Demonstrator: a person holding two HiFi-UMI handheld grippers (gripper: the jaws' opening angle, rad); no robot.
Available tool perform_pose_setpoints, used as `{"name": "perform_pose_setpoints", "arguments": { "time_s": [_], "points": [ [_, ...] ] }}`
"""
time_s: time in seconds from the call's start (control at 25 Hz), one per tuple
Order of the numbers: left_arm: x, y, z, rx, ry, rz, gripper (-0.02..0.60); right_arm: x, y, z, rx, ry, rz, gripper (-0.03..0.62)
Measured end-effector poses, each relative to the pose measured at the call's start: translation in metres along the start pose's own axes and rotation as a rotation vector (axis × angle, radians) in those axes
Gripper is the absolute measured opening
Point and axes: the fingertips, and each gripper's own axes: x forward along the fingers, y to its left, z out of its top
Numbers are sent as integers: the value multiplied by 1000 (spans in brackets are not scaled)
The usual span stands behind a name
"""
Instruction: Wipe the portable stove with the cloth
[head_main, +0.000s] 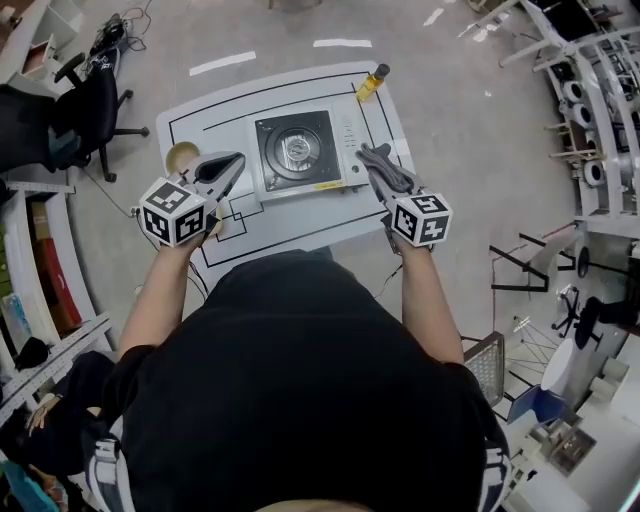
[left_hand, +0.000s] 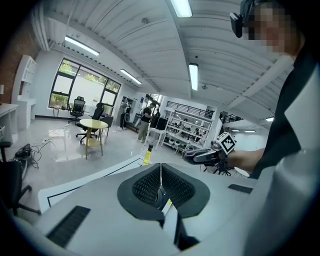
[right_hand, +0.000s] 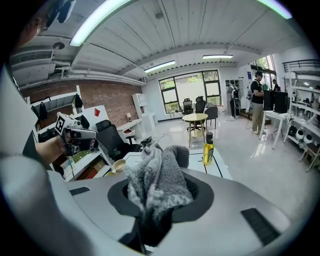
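The portable stove (head_main: 298, 150) sits in the middle of the white table (head_main: 200, 110), silver with a black top and round burner. My right gripper (head_main: 378, 164) is shut on the grey fluffy cloth (head_main: 384, 168), held just off the stove's right edge; in the right gripper view the cloth (right_hand: 159, 182) bulges out between the jaws. My left gripper (head_main: 228, 168) hangs to the left of the stove, shut with nothing in it; the left gripper view shows its ribbed pads (left_hand: 172, 186) pressed together. Both grippers are raised and point outward over the room.
A yellow bottle (head_main: 372, 82) with a dark cap stands at the table's far right corner, and the same bottle (right_hand: 208, 148) shows in the right gripper view. A tan bowl (head_main: 182, 156) rests at the table's left edge. An office chair (head_main: 85, 115) stands to the left.
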Motion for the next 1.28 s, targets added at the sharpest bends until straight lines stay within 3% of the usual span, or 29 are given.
{"name": "perform_pose_setpoints", "arguments": {
  "time_s": [0.44,1.28],
  "points": [
    [34,5,-22,-39,-50,-10,25,37,-41,-55,-116,154,-38,117],
    [48,24,-91,-116,31,33,25,97,-64,-153,-527,423,-190,117]
  ]
}}
